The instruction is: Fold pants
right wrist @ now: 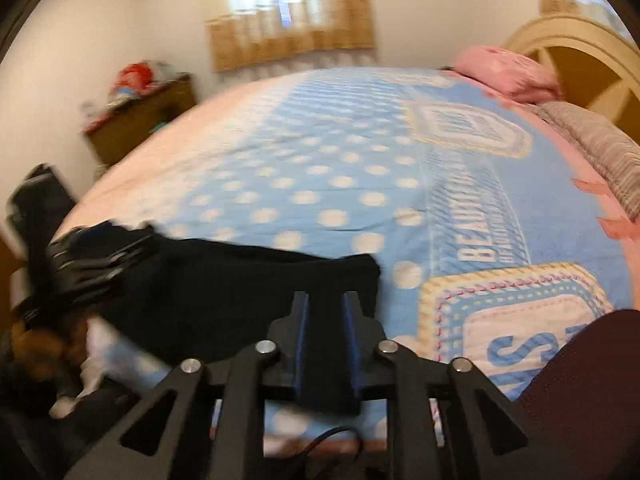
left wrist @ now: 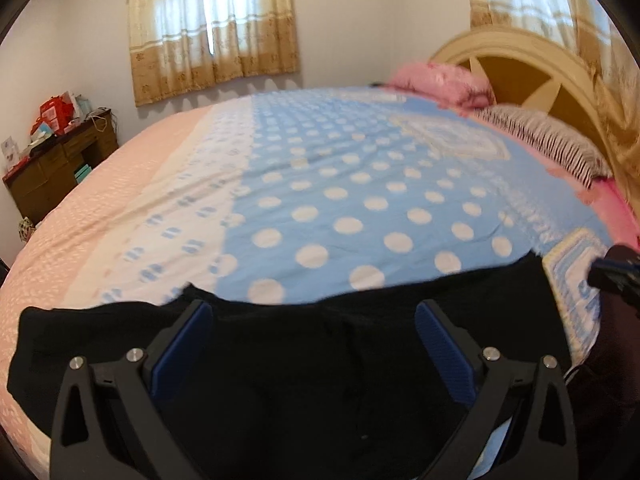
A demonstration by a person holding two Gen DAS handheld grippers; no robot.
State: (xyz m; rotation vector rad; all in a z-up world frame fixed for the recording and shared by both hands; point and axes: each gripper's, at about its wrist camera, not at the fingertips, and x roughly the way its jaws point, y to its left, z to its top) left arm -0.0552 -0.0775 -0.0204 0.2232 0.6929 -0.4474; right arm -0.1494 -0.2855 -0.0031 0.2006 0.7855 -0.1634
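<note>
Now my left hand-held gripper (left wrist: 314, 344) hovers wide open and empty above the black fabric pants (left wrist: 280, 360), spread on the blue polka-dot bed cover (left wrist: 360, 184), ready to fold; my right hand-held gripper (right wrist: 327, 312) is nearly closed, holding nothing.
</note>
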